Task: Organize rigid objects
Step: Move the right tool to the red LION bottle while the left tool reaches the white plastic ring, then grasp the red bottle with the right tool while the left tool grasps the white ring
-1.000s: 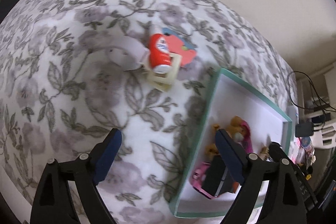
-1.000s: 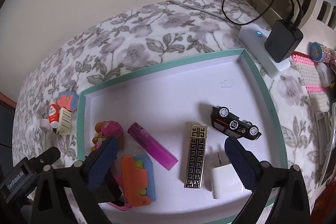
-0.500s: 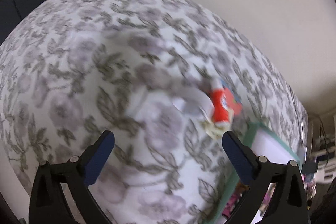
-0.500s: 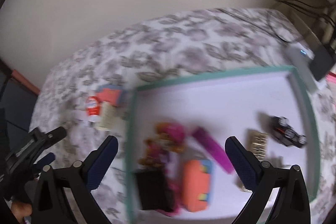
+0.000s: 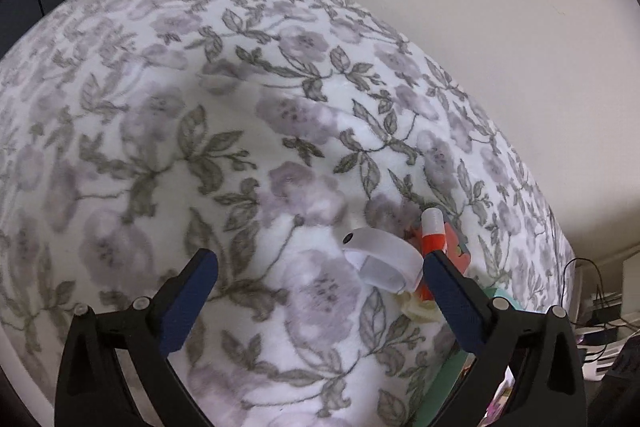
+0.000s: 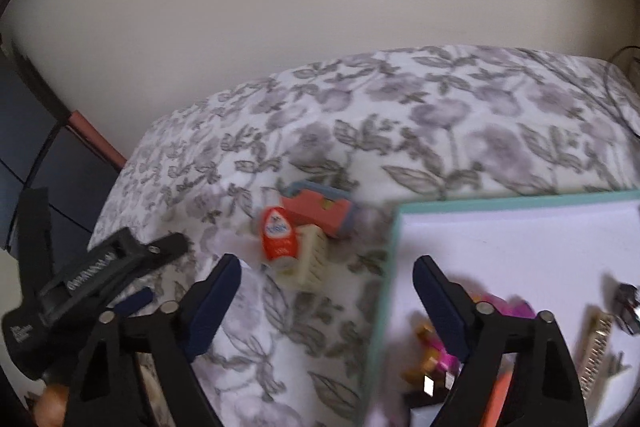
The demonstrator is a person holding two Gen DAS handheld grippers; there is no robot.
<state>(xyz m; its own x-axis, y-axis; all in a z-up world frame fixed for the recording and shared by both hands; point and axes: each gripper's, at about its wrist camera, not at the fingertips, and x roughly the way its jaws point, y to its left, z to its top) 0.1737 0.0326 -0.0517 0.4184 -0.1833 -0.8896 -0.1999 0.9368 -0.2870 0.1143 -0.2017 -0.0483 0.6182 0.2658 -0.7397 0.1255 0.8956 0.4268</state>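
Note:
On the floral blanket lies a small cluster: a red bottle (image 6: 279, 238) with a white cap, a cream ribbed piece (image 6: 310, 261) and a salmon-and-blue toy (image 6: 320, 213). The left wrist view adds a white plastic ring (image 5: 380, 259) beside the red bottle (image 5: 432, 241). My left gripper (image 5: 320, 287) stands open above the blanket, the ring between its fingers but untouched. My right gripper (image 6: 326, 285) is closing with nothing between its pads, hovering just short of the cluster. The teal-rimmed tray (image 6: 390, 267) lies to the right and holds several toys.
The left gripper's black body (image 6: 92, 279) shows at the lower left of the right wrist view. A plain wall runs behind the bed. A red-brown edge (image 6: 96, 141) and dark furniture lie off the blanket's left side. Cables (image 5: 592, 291) sit at the far right.
Both grippers swung left, away from the tray and toward the cluster. The ring now lies between the left fingers. The right jaws have narrowed, and the tray has slid to the right edge of view.

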